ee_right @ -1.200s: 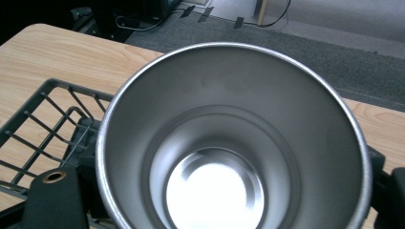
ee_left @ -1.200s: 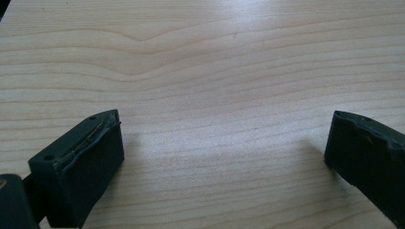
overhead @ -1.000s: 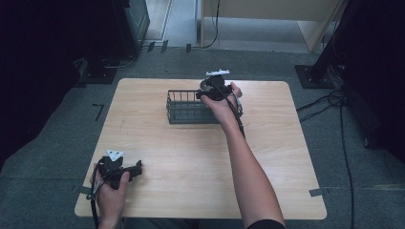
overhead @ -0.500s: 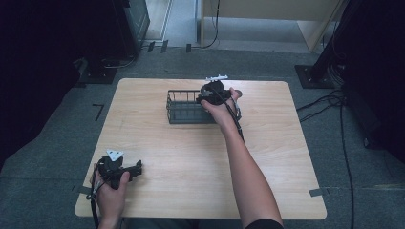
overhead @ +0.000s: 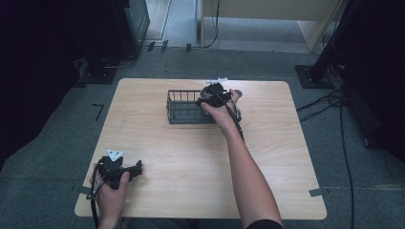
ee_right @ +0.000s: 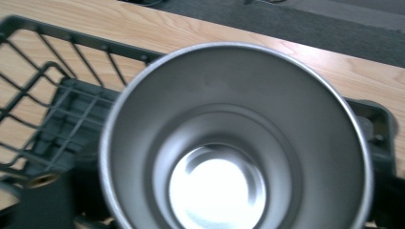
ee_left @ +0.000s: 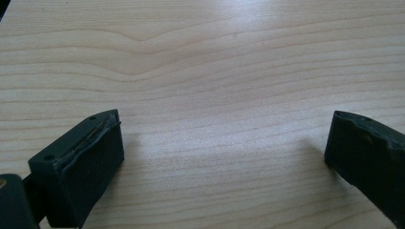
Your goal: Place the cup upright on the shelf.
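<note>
Nearest, the left tongs [overhead: 136, 169] rest wide open and empty on the worktop [overhead: 191, 152], while farther off the right tongs [overhead: 210, 98], grip unclear, hold a rigid, likely slippery steel cup [ee_right: 234, 138] over the wire basket [overhead: 184, 112], best taken by its rim.

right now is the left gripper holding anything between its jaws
No, the left gripper has its jaws spread wide apart with just bare wooden table between them.

You get even overhead light on the table [overhead: 191, 157]; glare blooms inside the blurred steel cup [ee_right: 234, 143].
</note>
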The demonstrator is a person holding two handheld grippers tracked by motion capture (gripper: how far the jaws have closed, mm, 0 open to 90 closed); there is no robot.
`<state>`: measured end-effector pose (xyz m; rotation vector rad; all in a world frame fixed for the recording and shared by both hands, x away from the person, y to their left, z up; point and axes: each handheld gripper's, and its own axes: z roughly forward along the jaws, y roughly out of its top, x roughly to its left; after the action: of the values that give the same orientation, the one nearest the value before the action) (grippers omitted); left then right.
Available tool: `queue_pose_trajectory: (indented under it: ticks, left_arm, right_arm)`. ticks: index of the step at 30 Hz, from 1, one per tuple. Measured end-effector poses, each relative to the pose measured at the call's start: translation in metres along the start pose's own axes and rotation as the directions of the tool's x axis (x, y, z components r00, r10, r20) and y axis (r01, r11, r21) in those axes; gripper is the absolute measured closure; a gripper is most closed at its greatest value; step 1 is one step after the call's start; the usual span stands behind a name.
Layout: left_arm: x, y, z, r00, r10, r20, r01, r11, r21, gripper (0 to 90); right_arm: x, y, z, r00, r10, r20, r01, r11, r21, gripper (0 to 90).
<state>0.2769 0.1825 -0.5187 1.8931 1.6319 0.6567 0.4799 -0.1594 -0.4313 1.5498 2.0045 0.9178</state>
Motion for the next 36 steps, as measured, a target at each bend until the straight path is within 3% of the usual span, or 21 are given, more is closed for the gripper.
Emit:
queue_pose_trajectory:
  ticks: [3, 7, 21, 36]
  left_arm:
    - [0.0, 0.0, 0.0, 1.0, 0.0, 0.0, 0.0, 1.0, 0.0, 0.0]
    - [0.0, 0.0, 0.0, 1.0, 0.0, 0.0, 0.0, 1.0, 0.0, 0.0]
    - [0.0, 0.0, 0.0, 1.0, -0.001, 0.0, 0.001, 1.0, 0.0, 0.0]
    - [0.0, 0.0, 0.0, 1.0, -0.001, 0.0, 0.001, 1.0, 0.0, 0.0]
  right_arm:
    - [-0.001, 0.002, -0.004, 0.9997, 0.004, -0.023, -0.005, 1.0, -0.007, 3.2]
    - [-0.002, 0.006, -0.011, 0.9993, 0.007, -0.035, -0.008, 1.0, -0.023, 0.5]
    - [-0.006, 0.007, -0.051, 0.9979, -0.028, -0.058, 0.025, 0.998, -0.057, 0.0]
    - [-0.02, -0.01, -0.08, 0.9985, -0.012, -0.053, 0.008, 0.997, -0.073, 0.0]
